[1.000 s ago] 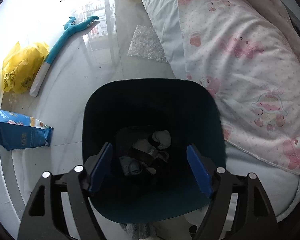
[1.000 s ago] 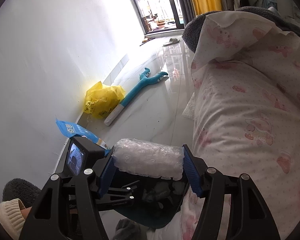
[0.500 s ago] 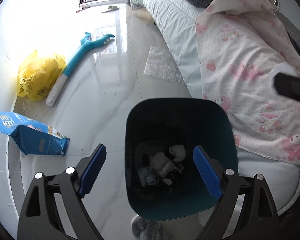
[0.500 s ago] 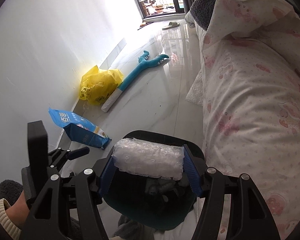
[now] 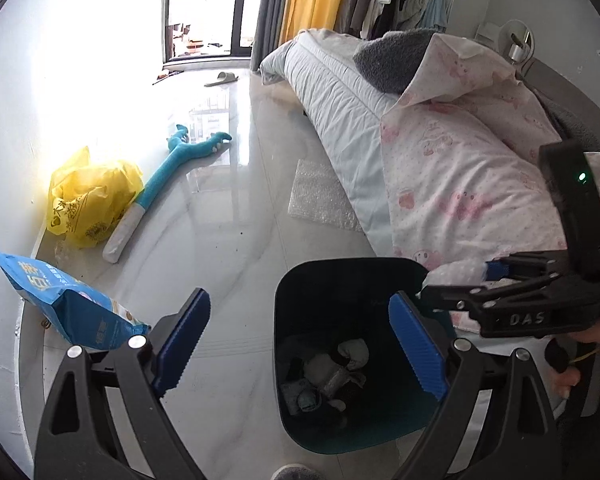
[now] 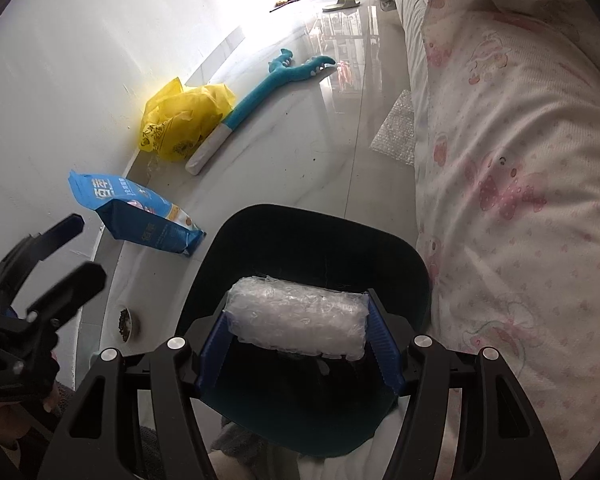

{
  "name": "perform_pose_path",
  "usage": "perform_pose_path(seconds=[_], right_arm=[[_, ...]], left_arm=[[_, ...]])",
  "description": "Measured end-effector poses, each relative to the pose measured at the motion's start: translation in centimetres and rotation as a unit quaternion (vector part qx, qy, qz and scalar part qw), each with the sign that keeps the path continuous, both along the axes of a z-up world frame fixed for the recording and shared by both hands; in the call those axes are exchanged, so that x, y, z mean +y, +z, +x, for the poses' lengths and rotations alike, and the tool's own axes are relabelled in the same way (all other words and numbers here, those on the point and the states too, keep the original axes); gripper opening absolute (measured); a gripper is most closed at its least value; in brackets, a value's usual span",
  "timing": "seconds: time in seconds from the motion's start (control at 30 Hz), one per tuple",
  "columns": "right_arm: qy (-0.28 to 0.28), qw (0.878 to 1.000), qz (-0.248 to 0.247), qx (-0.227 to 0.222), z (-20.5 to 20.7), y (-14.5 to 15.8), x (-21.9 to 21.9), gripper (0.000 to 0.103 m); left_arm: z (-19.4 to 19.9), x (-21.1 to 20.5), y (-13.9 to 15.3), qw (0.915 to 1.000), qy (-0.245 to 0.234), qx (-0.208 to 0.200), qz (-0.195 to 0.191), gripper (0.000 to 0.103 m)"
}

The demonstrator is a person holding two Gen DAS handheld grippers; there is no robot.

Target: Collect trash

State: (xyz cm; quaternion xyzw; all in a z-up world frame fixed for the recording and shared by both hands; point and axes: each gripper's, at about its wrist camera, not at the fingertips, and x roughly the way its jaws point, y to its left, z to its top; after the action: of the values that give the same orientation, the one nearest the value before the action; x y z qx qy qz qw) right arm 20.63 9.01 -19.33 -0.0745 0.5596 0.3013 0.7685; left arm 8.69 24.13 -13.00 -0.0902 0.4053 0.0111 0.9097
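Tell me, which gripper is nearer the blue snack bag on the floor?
Left. The left gripper hovers open just beside the blue snack bag; the right gripper holds bubble wrap over the bin, farther away.

Teal bin (image 5: 340, 280), yellow bag (image 5: 88, 200)

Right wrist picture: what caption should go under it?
Right gripper holds a roll of bubble wrap above the dark bin.

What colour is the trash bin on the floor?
Dark teal trash bin, seen best in the left wrist view.
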Motion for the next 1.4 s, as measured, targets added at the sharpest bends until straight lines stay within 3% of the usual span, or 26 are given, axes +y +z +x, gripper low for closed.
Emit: perform_pose_path(seconds=[0.23, 0.6, 0.73, 0.87, 1.0, 1.1, 1.4], right_arm=[[0.015, 0.999, -0.030, 0.016, -1.0, -1.8, 0.8, 0.066], [0.018, 0.999, -0.036, 0.021, -1.6, -1.5, -0.4, 0.082], [0.011, 1.000, -0.017, -0.006, -1.7, 0.8, -1.2, 0.088], [0.004, 0.999, 0.003, -0.048, -2.2, 4.0, -2.7, 0.092], [-0.012, 0.995, 0.017, -0.100, -2.8, 7.3, -5.6, 0.096], [-0.024, 0.990, 0.034, -0.132, -3.3, 9.2, -7.9, 0.099], [-0.074, 0.969, 0.087, -0.220, -6.7, 14.8, -15.3, 0.100]], left_arm=[[-1.0, -1.5, 3.3, 0.9987, -0.006, -0.050, 0.012, 0.093], [-2.5, -4.2, 7.4, 0.9940, 0.008, -0.100, 0.042, 0.097], [-3.1, -5.5, 9.1, 0.9900, 0.008, -0.131, 0.053, 0.097], [-3.6, -6.1, 10.1, 0.9899, 0.005, -0.135, 0.044, 0.098], [-3.8, -7.5, 11.1, 0.9884, 0.008, -0.138, 0.063, 0.099], [-4.2, -9.0, 11.9, 0.9846, 0.021, -0.148, 0.091, 0.099], [-5.1, -12.0, 13.2, 0.9812, 0.012, -0.164, 0.101, 0.100]])
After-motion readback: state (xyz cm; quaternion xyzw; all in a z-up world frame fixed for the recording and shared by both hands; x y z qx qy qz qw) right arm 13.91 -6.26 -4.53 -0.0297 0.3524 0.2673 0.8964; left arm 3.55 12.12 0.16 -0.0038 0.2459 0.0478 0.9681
